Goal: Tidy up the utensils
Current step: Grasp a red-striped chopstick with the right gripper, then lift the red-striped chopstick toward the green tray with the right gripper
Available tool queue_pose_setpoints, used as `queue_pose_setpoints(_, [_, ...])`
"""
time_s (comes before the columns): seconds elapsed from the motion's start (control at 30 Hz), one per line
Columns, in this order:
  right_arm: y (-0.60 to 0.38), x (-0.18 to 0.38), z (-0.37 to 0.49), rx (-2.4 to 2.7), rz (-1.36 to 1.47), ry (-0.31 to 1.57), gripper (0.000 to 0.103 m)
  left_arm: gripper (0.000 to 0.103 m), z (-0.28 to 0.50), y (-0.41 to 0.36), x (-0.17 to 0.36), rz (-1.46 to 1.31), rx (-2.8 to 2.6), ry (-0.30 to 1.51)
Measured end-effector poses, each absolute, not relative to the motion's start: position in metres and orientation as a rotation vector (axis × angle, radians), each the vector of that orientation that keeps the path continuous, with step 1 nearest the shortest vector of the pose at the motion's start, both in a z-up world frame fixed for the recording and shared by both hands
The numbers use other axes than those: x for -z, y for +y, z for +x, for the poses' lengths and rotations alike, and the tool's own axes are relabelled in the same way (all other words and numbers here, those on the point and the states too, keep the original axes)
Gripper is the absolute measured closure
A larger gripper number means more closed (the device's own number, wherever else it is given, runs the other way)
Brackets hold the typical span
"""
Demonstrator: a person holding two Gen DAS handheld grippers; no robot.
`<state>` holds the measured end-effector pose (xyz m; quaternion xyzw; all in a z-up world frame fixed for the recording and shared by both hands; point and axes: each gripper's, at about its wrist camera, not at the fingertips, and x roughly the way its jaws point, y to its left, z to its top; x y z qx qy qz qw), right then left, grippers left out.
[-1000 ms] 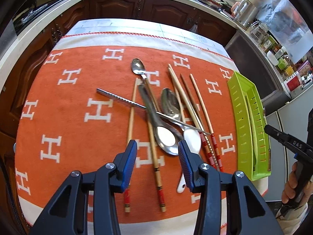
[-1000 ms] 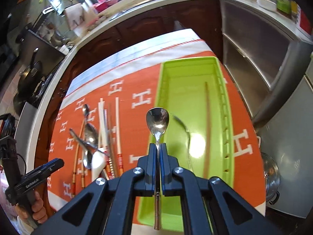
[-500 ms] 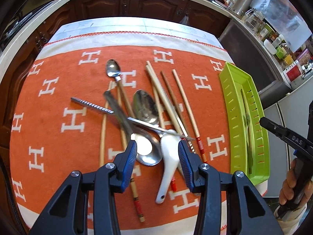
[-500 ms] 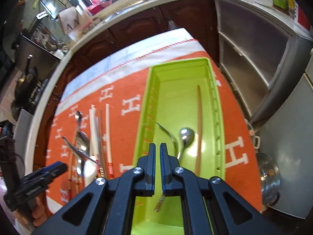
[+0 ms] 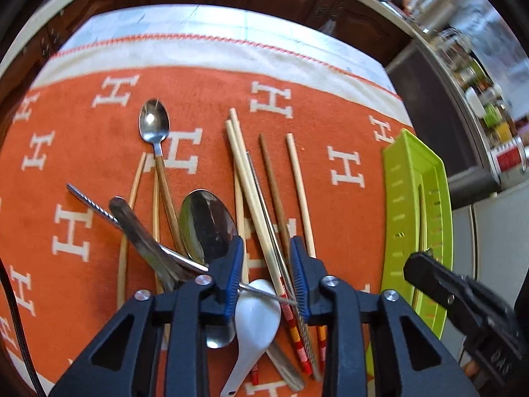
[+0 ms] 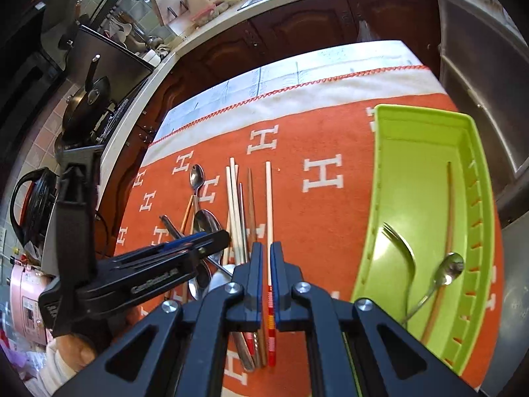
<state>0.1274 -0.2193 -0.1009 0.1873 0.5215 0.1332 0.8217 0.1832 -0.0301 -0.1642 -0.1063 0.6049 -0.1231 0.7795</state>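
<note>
A pile of utensils lies on the orange cloth (image 5: 205,99): pale chopsticks (image 5: 254,198), a large metal spoon (image 5: 206,221), a white ceramic spoon (image 5: 256,317) and a small wooden-handled spoon (image 5: 153,125). My left gripper (image 5: 266,268) is low over the pile with its jaws closing. Chopsticks and the ceramic spoon's bowl show between the pads, which do not press on them. My right gripper (image 6: 267,261) is shut and empty above a red-banded chopstick (image 6: 269,205). The green tray (image 6: 377,198) holds a fork (image 6: 400,241), a spoon (image 6: 453,264) and a brown chopstick (image 6: 448,215).
The tray (image 5: 393,198) stands at the cloth's right edge, with a steel appliance beyond it. Dark wooden cabinets run behind the table. A pan (image 6: 87,106) sits on the stove at the left. A hand (image 6: 72,354) holds the left gripper (image 6: 221,235) close beside the right one.
The right gripper let the spoon go into the tray, then swung left over the chopsticks. The left gripper sank toward the pile and its jaws narrowed.
</note>
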Motion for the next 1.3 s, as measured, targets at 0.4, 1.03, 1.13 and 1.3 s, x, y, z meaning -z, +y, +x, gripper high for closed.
queue_pose_setpoints(0.4, [-0.216, 0.114, 0.136, -0.268, 0.393, 1.157, 0.098, 0.093, 0.185, -0.041, 0.187, -0.268, 0.279, 1.376])
queue_pose_setpoints(1.03, [-0.182, 0.144, 0.156, -0.271, 0.303, 1.288, 0.098, 0.100, 0.162, -0.007, 0.150, -0.387, 0.321, 1.296])
queue_pose_setpoints(1.13, [-0.176, 0.149, 0.160, -0.257, 0.278, 1.306, 0.099, 0.100, 0.156, 0.002, 0.140, -0.408, 0.340, 1.286])
queue_pose_setpoints(1.3, [-0.165, 0.161, 0.164, -0.230, 0.217, 1.341, 0.099, 0.100, 0.143, 0.016, 0.127, -0.415, 0.364, 1.286])
